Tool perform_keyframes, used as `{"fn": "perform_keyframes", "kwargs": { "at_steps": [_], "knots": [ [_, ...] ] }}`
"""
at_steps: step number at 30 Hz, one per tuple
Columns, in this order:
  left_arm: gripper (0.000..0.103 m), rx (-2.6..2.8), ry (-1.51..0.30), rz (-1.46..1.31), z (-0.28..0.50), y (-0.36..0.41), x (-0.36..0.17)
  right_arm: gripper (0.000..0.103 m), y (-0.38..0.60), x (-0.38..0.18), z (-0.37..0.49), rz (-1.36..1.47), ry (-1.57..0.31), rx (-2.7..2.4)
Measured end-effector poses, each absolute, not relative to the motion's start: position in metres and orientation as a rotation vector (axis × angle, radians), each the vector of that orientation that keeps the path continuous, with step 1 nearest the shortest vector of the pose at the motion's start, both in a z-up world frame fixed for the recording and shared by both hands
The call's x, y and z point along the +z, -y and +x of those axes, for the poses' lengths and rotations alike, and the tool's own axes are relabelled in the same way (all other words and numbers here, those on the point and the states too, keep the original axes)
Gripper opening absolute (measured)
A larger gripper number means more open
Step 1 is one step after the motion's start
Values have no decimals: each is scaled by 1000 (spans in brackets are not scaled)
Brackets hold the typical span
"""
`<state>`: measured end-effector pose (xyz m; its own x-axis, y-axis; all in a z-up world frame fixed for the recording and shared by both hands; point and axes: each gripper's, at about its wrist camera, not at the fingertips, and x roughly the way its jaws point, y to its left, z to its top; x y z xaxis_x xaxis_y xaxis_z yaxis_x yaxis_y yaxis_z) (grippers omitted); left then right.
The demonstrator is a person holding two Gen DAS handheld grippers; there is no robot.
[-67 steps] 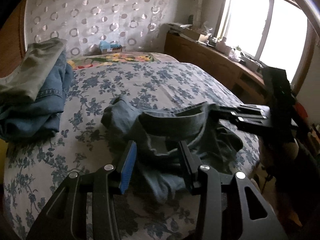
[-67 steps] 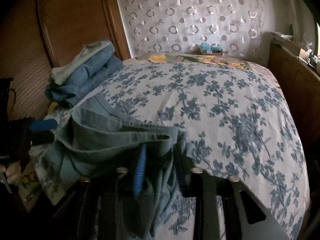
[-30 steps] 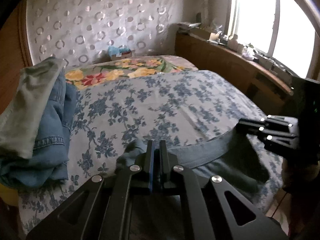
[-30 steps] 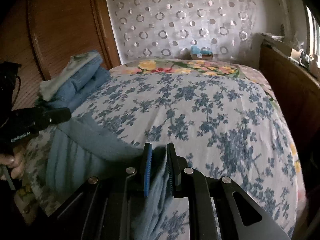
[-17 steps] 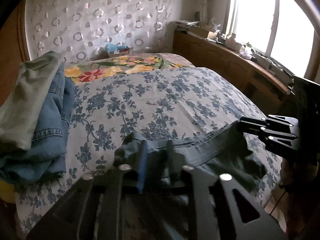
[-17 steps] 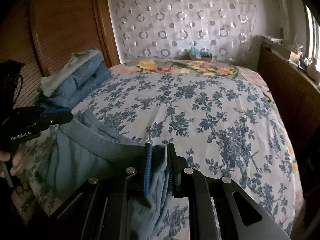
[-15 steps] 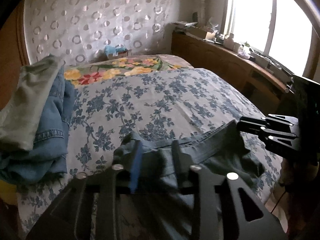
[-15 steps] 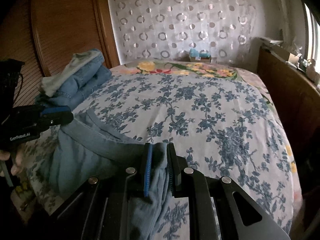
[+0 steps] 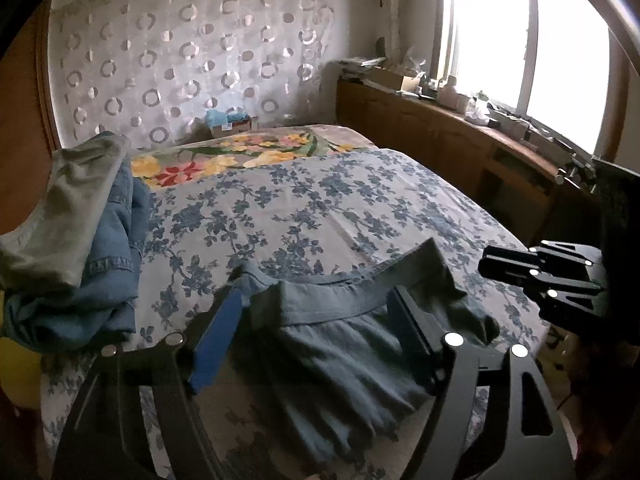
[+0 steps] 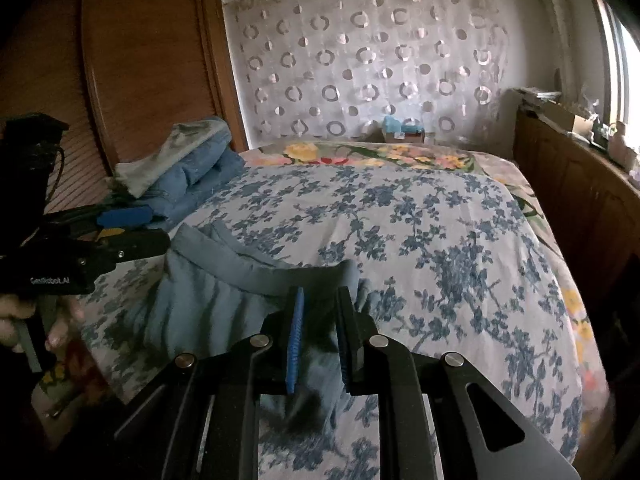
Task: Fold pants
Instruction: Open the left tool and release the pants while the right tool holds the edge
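**Both grips let go, waistband now lying across bed edge**

Released since a second ago: left hand-held gripper was clamped tight on the waistband, now its jaws stand wide apart with cloth between them, not pinched. Right hand-held gripper has parted too, only a little; the waistband end sits in the gap, looks loose, no clear pinch.

Pants, grey-blue, lie at the near edge of the bed. Waistband runs side to side, from left jaws across toward the right hand-held gripper, which sits just beside its far-right end. Legs hang off the near edge, toward the person; how far down is hidden.

So the long axis of the garment runs near-to-far over the bed edge, waistband crosswise. Left is over the left corner, right at the right corner, about equally near. My guess: next comes re-gripping and dragging them further onto the bed.

Further back-left: stack of folded clothes, well apart from the pants.
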<state>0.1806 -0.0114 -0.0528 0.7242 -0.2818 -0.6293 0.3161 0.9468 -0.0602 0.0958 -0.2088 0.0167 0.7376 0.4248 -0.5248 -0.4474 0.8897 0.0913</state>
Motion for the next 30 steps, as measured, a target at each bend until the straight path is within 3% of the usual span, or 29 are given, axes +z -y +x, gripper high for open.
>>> {"fn": "perform_keyframes", "kwargs": {
  "at_steps": [6,23,26,30],
  "knots": [
    [76,-355,-704,9,161,6,-61,26,212,6,78,-57,-579,488],
    [76,-270,-823,2,136,-20,-117,27,221,-28,80,-41,-720,524],
    [76,-259,-826,16,137,-19,-118,8,224,-26,84,-36,-716,533],
    [76,-249,-851,22,141,-20,-123,4,237,-19,80,-35,-676,496]
  ]
}}
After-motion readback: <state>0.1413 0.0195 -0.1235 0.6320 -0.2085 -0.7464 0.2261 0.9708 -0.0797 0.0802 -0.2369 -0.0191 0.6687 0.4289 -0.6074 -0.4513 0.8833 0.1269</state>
